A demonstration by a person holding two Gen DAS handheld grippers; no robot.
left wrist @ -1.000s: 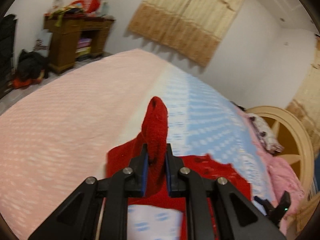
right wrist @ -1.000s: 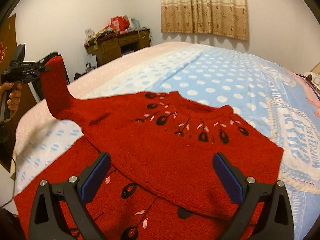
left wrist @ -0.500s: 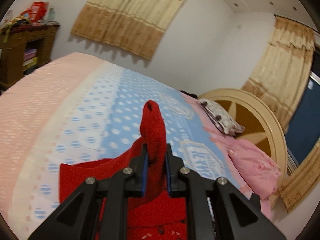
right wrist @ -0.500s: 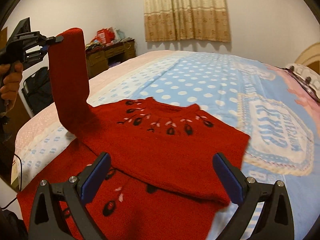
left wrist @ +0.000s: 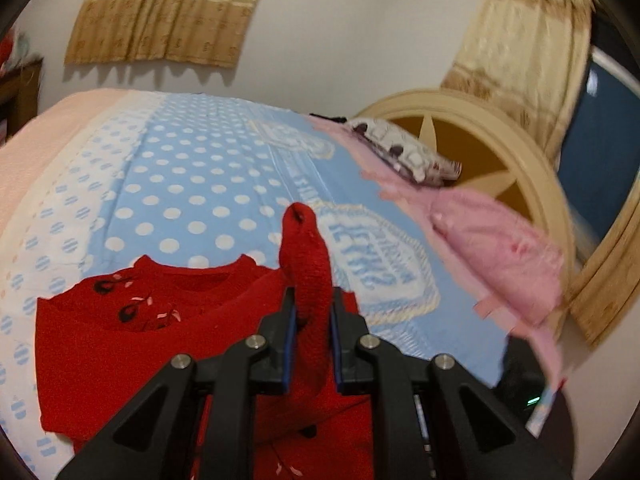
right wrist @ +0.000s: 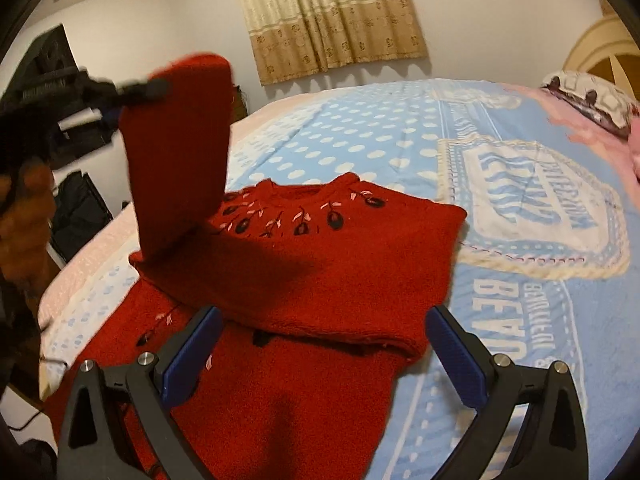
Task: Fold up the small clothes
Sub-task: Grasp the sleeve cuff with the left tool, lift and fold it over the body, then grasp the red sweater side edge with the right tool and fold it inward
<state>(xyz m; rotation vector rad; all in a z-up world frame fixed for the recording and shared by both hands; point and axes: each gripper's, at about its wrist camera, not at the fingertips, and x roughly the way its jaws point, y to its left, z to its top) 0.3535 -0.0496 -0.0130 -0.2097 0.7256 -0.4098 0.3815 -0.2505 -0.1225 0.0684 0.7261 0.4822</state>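
Note:
A small red knitted sweater (right wrist: 320,264) with dark flower embroidery lies on the blue polka-dot bedspread (right wrist: 380,132); its right sleeve side is folded across the chest. My left gripper (left wrist: 313,320) is shut on the left sleeve (left wrist: 308,256) and holds it upright above the sweater body (left wrist: 120,332). In the right wrist view the raised sleeve (right wrist: 176,152) stands at the left, with the left gripper (right wrist: 140,88) at its top edge. My right gripper (right wrist: 320,344) is open and empty, hovering over the sweater's lower half.
Pink pillows (left wrist: 500,248) and a patterned cushion (left wrist: 404,152) lie by the round cream headboard (left wrist: 480,128). Beige curtains (right wrist: 332,16) hang on the far wall. A pink blanket (left wrist: 32,144) covers the bed's far left side.
My left gripper has swung the held sleeve up and rightward over the sweater body. My right gripper stays open and has moved closer over the sweater.

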